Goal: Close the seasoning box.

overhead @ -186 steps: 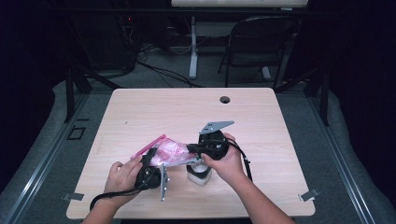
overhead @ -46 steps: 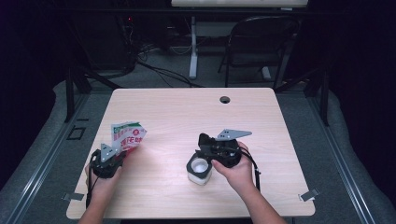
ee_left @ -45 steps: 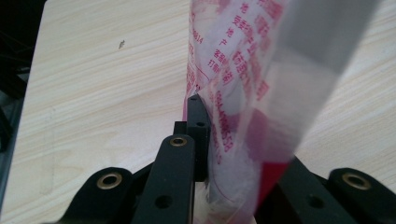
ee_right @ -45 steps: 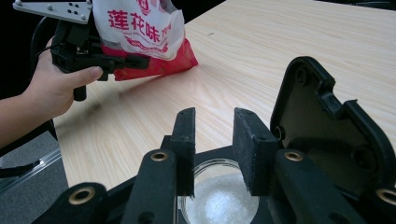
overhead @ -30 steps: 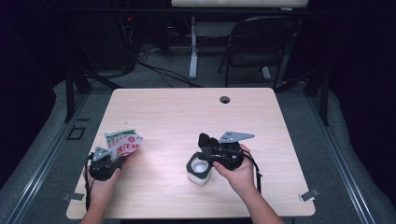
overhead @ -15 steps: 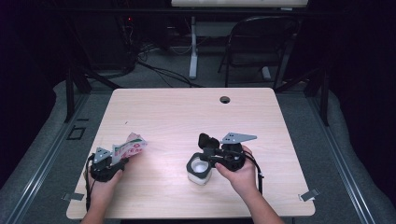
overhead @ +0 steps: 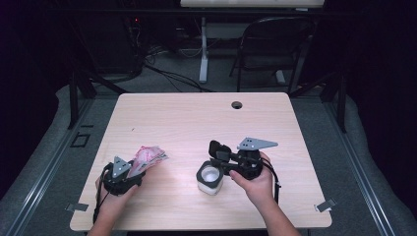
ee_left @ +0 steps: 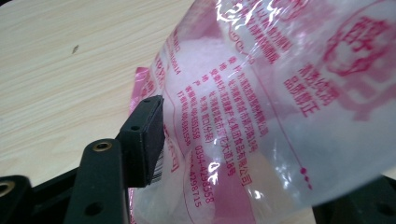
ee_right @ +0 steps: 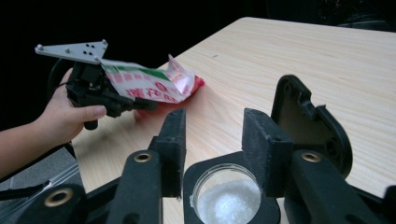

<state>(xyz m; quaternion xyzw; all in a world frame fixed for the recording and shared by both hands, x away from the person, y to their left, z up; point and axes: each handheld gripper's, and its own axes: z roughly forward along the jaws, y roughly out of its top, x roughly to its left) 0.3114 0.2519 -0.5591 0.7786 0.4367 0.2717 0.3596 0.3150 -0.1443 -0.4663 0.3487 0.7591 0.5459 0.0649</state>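
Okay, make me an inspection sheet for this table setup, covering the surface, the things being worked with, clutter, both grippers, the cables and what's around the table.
Surface: light wooden table with a round grommet hole.
Job's things: clear plastic bag with pink print, white grains inside, lying at the left; small white jar with black flip lid, lid open, white grains inside.
Clutter: nothing seen.
Grippers: left gripper has just been opening, the bag between its jaws, one pad apart from it; right gripper has just been opening, jaws poised over the jar, apart from it.
Cables: a black cable trails from the right gripper.
Surroundings: dark room, black chair, floor cables.
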